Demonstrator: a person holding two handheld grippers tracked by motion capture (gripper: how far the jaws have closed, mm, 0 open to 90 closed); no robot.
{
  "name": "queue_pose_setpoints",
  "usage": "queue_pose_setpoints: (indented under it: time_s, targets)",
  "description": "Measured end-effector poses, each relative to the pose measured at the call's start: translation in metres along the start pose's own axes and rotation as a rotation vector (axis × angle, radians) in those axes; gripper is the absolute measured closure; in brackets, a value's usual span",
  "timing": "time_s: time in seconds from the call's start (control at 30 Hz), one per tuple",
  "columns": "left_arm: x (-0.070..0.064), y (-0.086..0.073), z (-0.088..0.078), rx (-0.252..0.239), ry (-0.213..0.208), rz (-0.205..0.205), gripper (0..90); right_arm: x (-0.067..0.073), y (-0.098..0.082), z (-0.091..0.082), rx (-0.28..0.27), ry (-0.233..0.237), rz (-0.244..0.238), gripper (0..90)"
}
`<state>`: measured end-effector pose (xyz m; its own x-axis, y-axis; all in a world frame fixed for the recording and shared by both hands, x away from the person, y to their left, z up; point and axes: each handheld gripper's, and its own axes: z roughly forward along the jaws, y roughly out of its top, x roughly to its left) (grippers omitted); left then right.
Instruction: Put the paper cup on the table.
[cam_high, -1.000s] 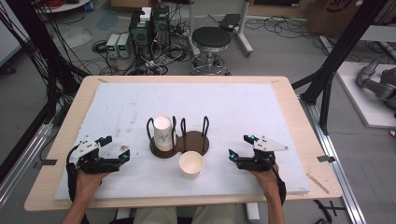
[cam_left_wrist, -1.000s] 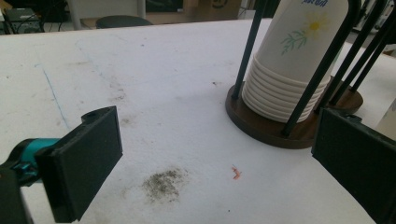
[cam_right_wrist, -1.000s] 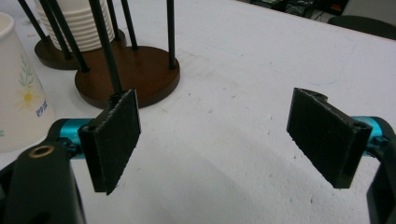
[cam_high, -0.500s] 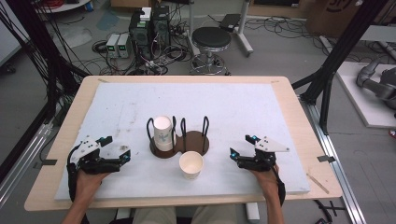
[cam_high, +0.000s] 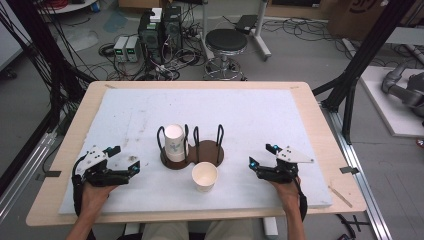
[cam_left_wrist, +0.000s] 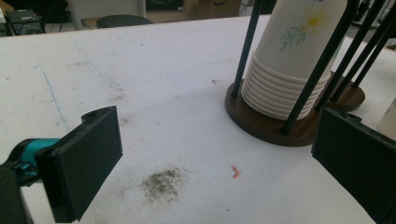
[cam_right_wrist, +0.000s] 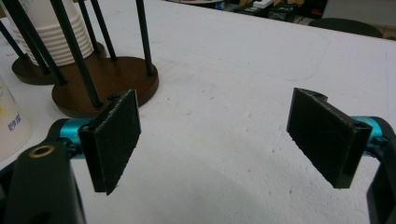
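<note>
Currently both grippers rest on white foam-covered table (cam_high: 250, 115), nothing held: left gripper (cam_high: 131, 167) at near left w/ jaws spread wide, right gripper (cam_high: 261, 156) at near right, jaws likewise apart. Single white paper cup (cam_high: 204, 176) stands upright, mouth up, near centre, just in front of dark brown two-bay wooden cup holder w/ black wire hoops (cam_high: 192, 150). Left bay holds nested stack of white paper cups (cam_high: 173, 142); right bay empty. Judgement: loose cup light, thin-walled, crushes easily; take it across mid-wall w/ gentle squeeze, not by the rim. Printing: yellow flower + green leaves on stack (cam_left_wrist: 299, 28); blue text on cup unreadable.
</note>
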<state>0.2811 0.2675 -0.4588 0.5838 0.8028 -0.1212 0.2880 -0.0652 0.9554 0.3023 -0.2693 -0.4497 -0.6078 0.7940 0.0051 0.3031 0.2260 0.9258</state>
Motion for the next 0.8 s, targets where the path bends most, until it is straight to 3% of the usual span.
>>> queue_pose_setpoints:
  time_s: [0.8]
  targets:
    - [-0.0003, -0.0002, 0.0004, 0.004, -0.007, 0.005, 1.8, 0.001, -0.0008, -0.0002, 0.004, -0.015, 0.003, 17.9]
